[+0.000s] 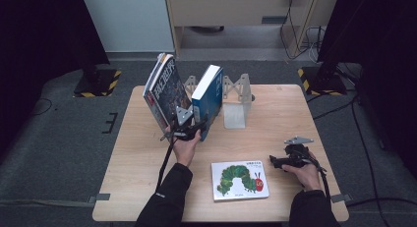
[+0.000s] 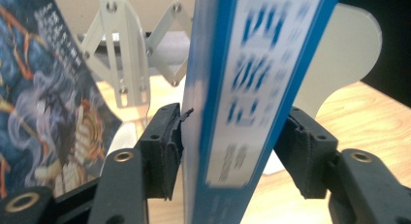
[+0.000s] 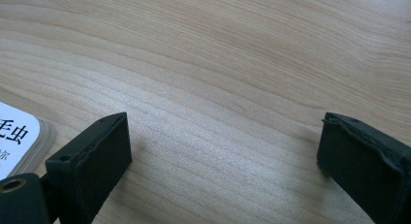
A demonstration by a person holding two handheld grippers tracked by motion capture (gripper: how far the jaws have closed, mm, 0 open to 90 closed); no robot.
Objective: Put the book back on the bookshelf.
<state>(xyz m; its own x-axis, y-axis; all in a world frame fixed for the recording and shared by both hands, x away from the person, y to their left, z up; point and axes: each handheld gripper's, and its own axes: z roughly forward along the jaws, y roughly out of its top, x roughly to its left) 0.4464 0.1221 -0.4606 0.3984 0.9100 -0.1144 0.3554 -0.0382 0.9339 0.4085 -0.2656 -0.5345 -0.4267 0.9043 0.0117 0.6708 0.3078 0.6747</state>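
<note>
Books stand on the counter [image 1: 147,187] ahead of our left tongs [image 2: 228,146], and the blue book [image 2: 247,88] sits right between the two pads, its spine facing us. The left pad [image 2: 167,146] lies just against the page edge while the right pad [image 2: 303,153] stands a little clear of the cover, so we read these tongs as spread around the book rather than pinching it. The book's long axis runs upward and away from the tongs, tilted toward the white bookend [image 1: 236,101] behind it; in the high view it leans with its top edge away from us. To the left of the tongs a dark illustrated book [image 2: 43,98] leans the same way. We judge the blue book to be a stiff, fairly heavy hardback with a smooth, somewhat slippery jacket, so a hold low across the spine, squeezing both covers, should suit it best; a grip near the top could let it swing. Our right tongs [image 3: 223,151] hang wide apart over bare wood, holding nothing, with the caterpillar picture book [image 3: 14,136] lying flat just to their left.
</note>
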